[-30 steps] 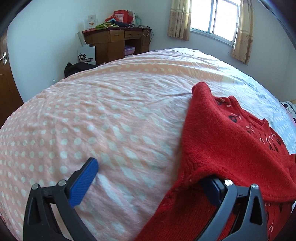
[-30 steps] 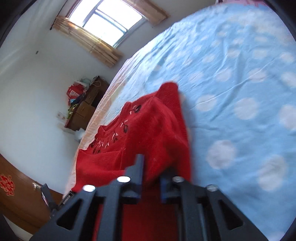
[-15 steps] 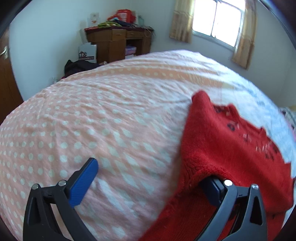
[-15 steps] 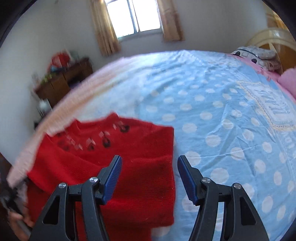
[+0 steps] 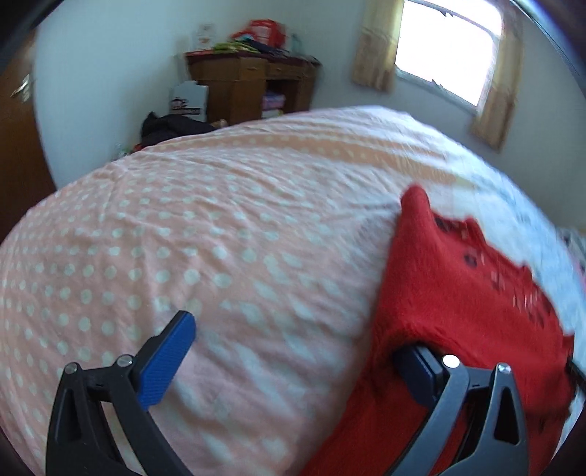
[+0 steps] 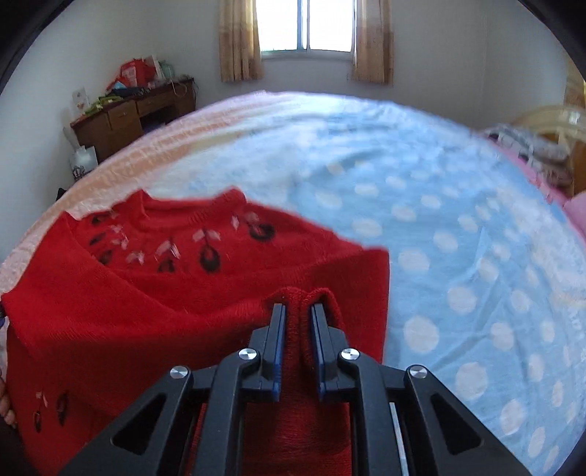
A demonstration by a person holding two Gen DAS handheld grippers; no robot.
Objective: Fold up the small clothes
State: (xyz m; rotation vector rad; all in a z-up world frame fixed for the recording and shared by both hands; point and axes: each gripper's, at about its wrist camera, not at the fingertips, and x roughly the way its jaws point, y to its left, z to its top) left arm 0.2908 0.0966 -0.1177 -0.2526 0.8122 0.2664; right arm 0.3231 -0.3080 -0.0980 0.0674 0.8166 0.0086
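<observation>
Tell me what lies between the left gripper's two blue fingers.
In the left wrist view the left gripper is wide open: mostly bare polka-dot bedspread lies between its fingers, and the red sweater drapes over the right one.

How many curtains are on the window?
2. In the right wrist view, one curtain hangs on the left side of the window and the other curtain hangs on its right side.

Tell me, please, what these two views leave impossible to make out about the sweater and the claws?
- Left wrist view: the left claw is spread wide; the red sweater drapes its right finger, hiding the pad.
- Right wrist view: the right claw pinches a knit fold; its own fingers hide the grip's depth.
- Both views: the sweater's lower hem runs off the bottom edge.
- Sweater pattern: blurred.
</observation>
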